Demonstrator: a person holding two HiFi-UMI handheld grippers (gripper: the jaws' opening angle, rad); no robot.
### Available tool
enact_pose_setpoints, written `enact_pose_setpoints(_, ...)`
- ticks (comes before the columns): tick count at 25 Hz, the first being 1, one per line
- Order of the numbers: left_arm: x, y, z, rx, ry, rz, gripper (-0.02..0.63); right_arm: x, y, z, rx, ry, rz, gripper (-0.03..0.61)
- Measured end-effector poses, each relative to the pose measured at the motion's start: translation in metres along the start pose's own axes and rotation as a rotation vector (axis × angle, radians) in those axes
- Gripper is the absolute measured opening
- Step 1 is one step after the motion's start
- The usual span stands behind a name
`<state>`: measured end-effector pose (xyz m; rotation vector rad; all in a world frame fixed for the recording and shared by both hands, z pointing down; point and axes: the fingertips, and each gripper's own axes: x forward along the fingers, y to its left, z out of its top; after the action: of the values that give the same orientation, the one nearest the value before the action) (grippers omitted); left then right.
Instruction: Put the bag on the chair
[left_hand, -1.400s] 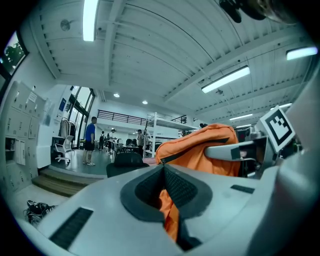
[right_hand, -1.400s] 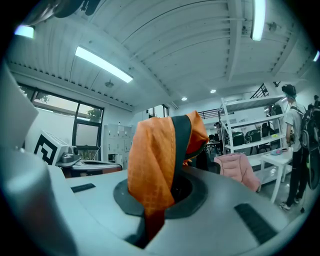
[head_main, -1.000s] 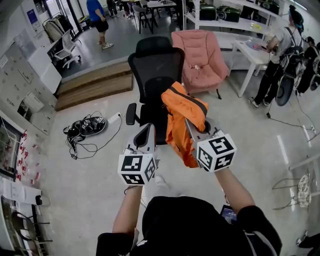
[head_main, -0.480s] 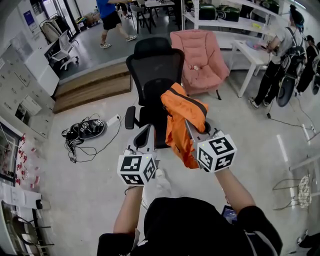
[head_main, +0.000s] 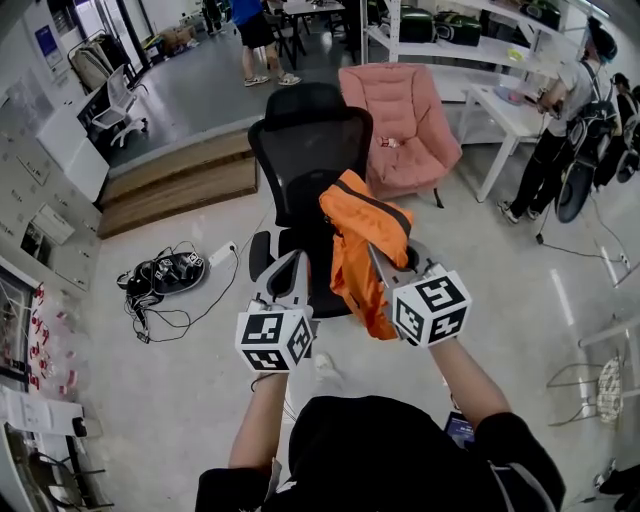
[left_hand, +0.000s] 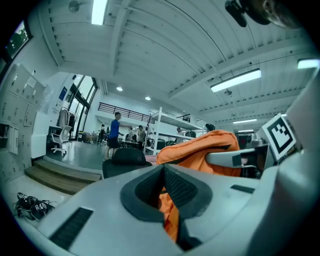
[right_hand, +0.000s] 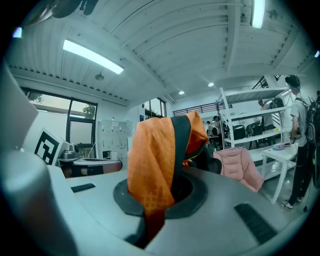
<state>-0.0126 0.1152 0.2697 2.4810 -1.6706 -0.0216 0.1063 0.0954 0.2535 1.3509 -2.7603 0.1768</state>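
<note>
**While left gripper (head_main: 296, 262) and right gripper (head_main: 378, 258) pinch the bag (head_main: 362, 240), the chair (head_main: 305, 140) nears**

Both pairs of fingers are closed on folds of the orange cloth. The bag bulges above and between the fingertips and droops below the right ones. Released this early, it could slide off the seat's front edge. A bump could also roll the chair away. Against a second ago, the chair sits closer beyond the fingertips, and the grip is unchanged.

Two grippers: left gripper (head_main: 293, 262), right gripper (head_main: 376, 252). One bag (head_main: 365, 235). Ahead of them one black chair (head_main: 305, 150), one pink chair (head_main: 400, 110), one white chair (head_main: 118, 95). One table (head_main: 500, 110) to their right.
</note>
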Motion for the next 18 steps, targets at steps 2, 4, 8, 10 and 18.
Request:
enact_pose_setpoints(2, 0.017, 0.016, 0.004, 0.000, 0.004, -0.005, 0.009, 0.023, -0.005, 0.004, 0.001, 0.003, -0.003, 0.012)
enact_pose_setpoints(4, 0.031, 0.033, 0.011, 0.000, 0.007, -0.012, 0.009, 0.045, -0.007, 0.009, 0.000, 0.007, -0.007, 0.012)
enact_pose_setpoints(8, 0.058, 0.072, 0.026, 0.001, 0.010, -0.019, 0.009, 0.093, -0.012, 0.020, 0.002, 0.017, -0.015, 0.012)
enact_pose_setpoints(10, 0.070, 0.091, 0.032, 0.003, 0.013, -0.022, 0.009, 0.116, -0.015, 0.024, 0.003, 0.022, -0.021, 0.012)
enact_pose_setpoints(18, 0.115, 0.161, 0.040, -0.008, 0.025, -0.048, 0.009, 0.199, -0.020, 0.028, 0.012, 0.026, -0.038, 0.012)
